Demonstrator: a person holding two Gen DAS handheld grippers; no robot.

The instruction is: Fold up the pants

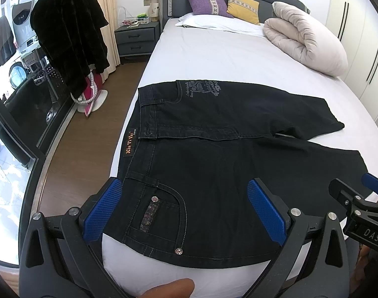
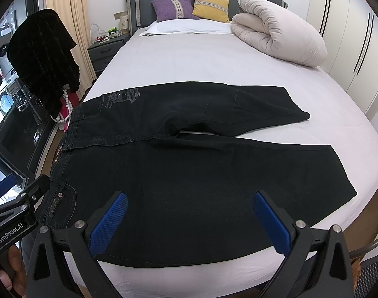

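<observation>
Black jeans lie flat on the white bed sheet, waistband to the left, two legs spread to the right; they also show in the right wrist view. My left gripper is open and empty, hovering over the near front pocket by the waistband. My right gripper is open and empty, hovering over the near leg's thigh. The right gripper's body shows at the left wrist view's right edge; the left gripper's body shows at the right wrist view's left edge.
A rolled beige duvet lies at the far right of the bed, with purple and yellow cushions at the headboard. A nightstand, a dark garment on a rack and wooden floor lie left of the bed. Wardrobe doors stand on the right.
</observation>
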